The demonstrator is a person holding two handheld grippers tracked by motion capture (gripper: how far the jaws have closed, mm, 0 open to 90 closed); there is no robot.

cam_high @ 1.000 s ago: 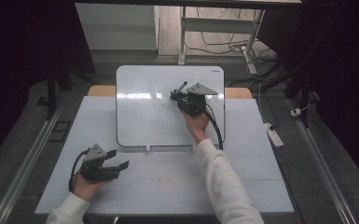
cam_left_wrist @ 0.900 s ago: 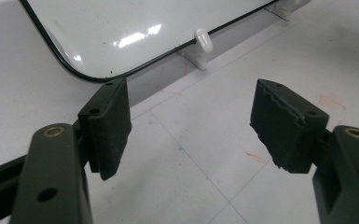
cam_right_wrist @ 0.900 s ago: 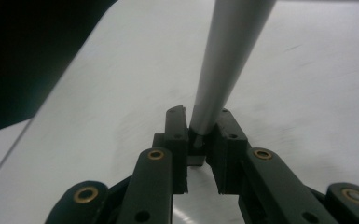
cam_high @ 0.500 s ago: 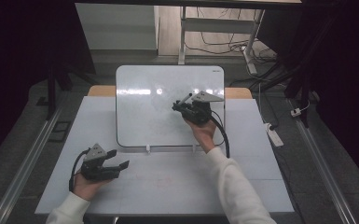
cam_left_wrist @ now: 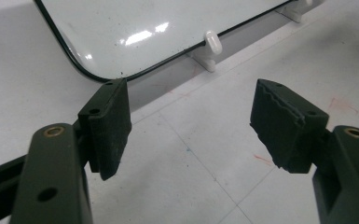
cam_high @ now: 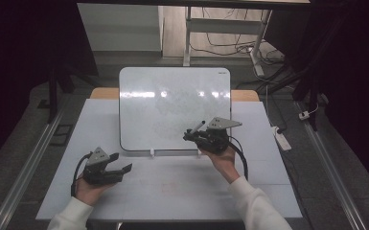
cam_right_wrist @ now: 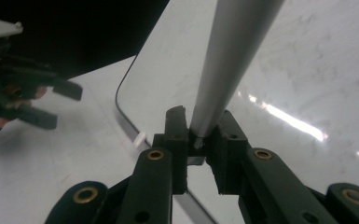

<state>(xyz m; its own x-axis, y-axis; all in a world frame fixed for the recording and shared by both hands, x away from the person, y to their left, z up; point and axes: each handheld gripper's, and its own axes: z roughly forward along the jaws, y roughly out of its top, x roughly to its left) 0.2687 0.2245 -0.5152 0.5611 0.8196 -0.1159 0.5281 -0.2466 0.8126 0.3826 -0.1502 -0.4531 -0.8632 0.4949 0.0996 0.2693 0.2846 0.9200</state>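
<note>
Notably, your right gripper [cam_right_wrist: 199, 140] clamped its fingers on the marker [cam_right_wrist: 233, 56]: light, stiff, slick barrel, gripped low. Left gripper [cam_left_wrist: 191, 126] fingers stood apart, empty.

Looks like a lab or test room, not anyone's home. A white-topped work table [cam_high: 249, 191] stands on grey carpet with metal floor rails [cam_high: 24, 167] along both sides. Beyond the fingers there's a bare metal desk frame [cam_high: 220, 28], loose cables [cam_high: 230, 48] across the floor, and a white power strip [cam_high: 282, 139] off right.
</note>
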